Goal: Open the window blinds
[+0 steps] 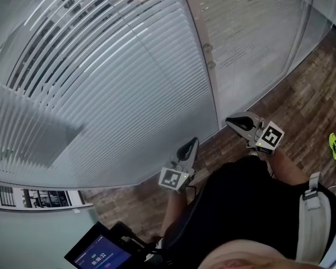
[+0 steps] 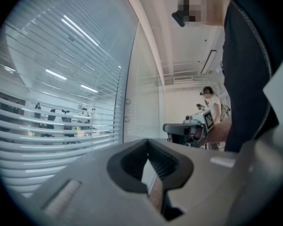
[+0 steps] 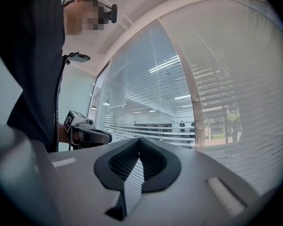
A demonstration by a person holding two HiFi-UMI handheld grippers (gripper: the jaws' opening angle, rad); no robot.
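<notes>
Left pane blinds (image 1: 101, 83): far left, hanging full length. The slats are tilted so that the room beyond shows between them.
Right pane blinds (image 1: 257, 32): far right. The slats look closer-set and paler, and greenery shows only faintly through them in the right gripper view.
Post (image 1: 213, 94): stands between the two panes and carries two small round knobs (image 1: 207, 48). I cannot tell whether they drive the slats.
Left gripper (image 1: 189, 147): near the person's body and well apart from the blinds. Its jaws are pressed together with nothing between them.
Right gripper (image 1: 235, 122): near the foot of the post but not touching it. Its jaws are likewise together and empty.
Stage: this fits either slats already turned with both hands drawn clear, or hands waiting before they reach a control. The pictures do not settle which.
Doing it well: any grip on a knob, I judge, needs the jaws spread beforehand and squared to it. The knob should then be turned slowly while watching the gaps between slats widen evenly.
</notes>
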